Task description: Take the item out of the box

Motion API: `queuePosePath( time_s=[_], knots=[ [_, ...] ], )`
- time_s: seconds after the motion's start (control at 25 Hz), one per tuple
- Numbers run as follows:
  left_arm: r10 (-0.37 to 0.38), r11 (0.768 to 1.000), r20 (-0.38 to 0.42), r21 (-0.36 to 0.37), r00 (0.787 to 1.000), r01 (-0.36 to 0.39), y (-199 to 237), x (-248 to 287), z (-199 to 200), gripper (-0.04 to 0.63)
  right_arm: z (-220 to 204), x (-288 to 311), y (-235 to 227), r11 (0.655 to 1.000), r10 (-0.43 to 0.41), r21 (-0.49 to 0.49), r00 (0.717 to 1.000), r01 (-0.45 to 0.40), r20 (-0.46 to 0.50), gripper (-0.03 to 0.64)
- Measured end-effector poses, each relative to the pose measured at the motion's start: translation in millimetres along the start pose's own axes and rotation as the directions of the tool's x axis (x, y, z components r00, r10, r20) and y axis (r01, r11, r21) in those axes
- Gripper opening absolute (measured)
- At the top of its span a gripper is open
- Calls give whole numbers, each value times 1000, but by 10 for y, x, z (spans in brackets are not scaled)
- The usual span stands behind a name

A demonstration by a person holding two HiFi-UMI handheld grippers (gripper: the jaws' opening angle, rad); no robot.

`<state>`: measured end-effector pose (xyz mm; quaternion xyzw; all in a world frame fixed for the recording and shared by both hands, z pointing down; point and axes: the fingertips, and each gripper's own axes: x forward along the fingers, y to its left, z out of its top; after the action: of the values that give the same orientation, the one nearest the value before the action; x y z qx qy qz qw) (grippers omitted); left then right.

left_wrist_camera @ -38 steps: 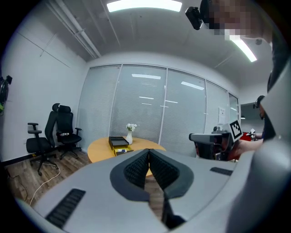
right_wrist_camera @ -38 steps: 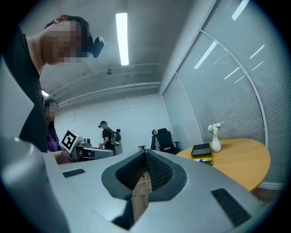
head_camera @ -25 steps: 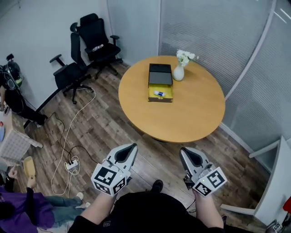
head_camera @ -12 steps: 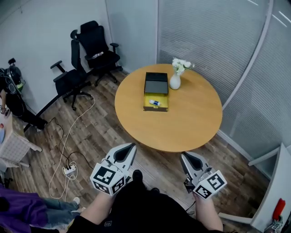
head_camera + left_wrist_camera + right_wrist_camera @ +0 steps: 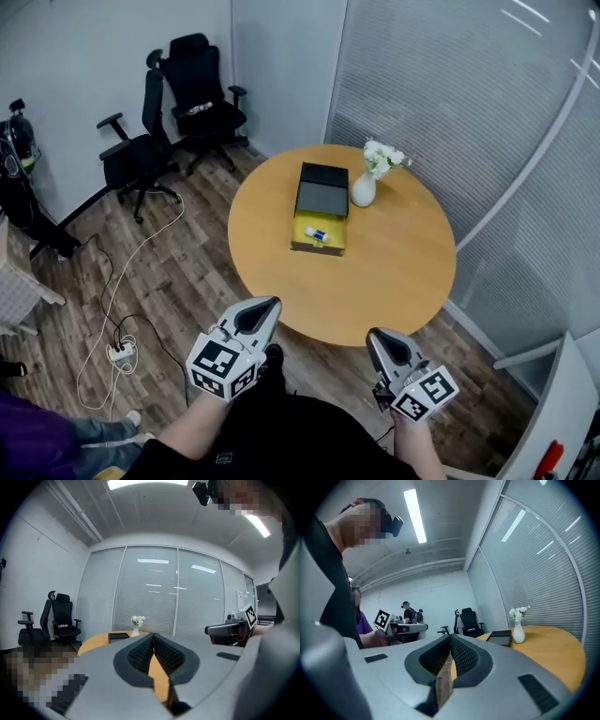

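An open box (image 5: 319,233) with a yellow inside lies on the round wooden table (image 5: 394,272), its black lid (image 5: 322,190) folded back behind it. A small white and blue item (image 5: 316,234) lies inside the box. Both grippers hang in front of my body, short of the table's near edge. My left gripper (image 5: 271,302) is shut and empty, and so is my right gripper (image 5: 376,335). In the left gripper view the shut jaws (image 5: 153,637) point towards the box (image 5: 118,635). The right gripper view has the box (image 5: 500,637) far off to the right of its tips (image 5: 450,639).
A white vase with flowers (image 5: 366,185) stands right beside the box. Two black office chairs (image 5: 164,112) stand at the back left. A cable and power strip (image 5: 117,352) lie on the wood floor. A glass partition (image 5: 487,122) curves round the table's right side.
The view has moved closer to the table, so table and box sit lower and nearer. Both grippers stay shut in front of my body.
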<state>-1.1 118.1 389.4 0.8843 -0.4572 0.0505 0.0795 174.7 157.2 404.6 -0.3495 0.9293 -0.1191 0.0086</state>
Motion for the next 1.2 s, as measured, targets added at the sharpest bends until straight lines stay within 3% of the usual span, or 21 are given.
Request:
queuePosePath(
  time_s=[0.4, 0.68, 1.2],
  knots=[
    [-79, 996, -45, -48, 996, 77, 934, 860, 4, 12, 77, 1181, -666, 998, -41, 48, 997, 44, -73, 38],
    [-116, 992, -64, -60, 991, 113, 1496, 1188, 40, 12, 128, 1870, -906, 997, -48, 52, 993, 54, -109, 38],
    [-139, 986, -120, -112, 983, 125, 1648, 1635, -115, 12, -121, 2078, -1489, 986, -75, 133, 979, 101, -188, 38]
  ],
)
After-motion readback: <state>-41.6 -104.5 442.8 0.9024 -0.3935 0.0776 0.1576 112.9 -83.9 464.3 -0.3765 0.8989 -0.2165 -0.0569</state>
